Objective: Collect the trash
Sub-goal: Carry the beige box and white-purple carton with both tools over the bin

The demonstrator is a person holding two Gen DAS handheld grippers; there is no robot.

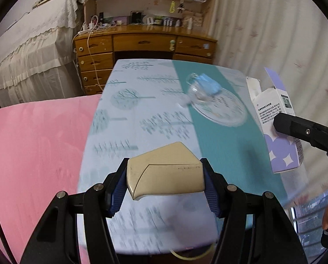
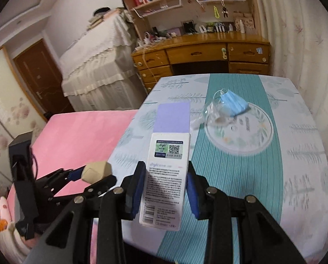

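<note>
My left gripper (image 1: 165, 182) is shut on a cream plastic block (image 1: 164, 171), lifted above the table; it also shows at the left of the right wrist view as the cream block (image 2: 95, 171). My right gripper (image 2: 166, 189) is shut on a white and purple carton (image 2: 166, 171) with its top flap open, held above the table. That carton (image 1: 280, 129) appears at the right of the left wrist view. On the table lie a blue face mask (image 2: 234, 103) and a crumpled clear plastic wrapper (image 2: 214, 114), on a round mat (image 2: 245, 136).
The table wears a pale blue and teal patterned cloth (image 1: 142, 114). A pink bed (image 1: 36, 145) lies to its left. Behind stand a wooden desk with shelves (image 1: 146, 41) and a lace-covered piece of furniture (image 1: 34, 52). A curtain (image 1: 273, 33) hangs at the right.
</note>
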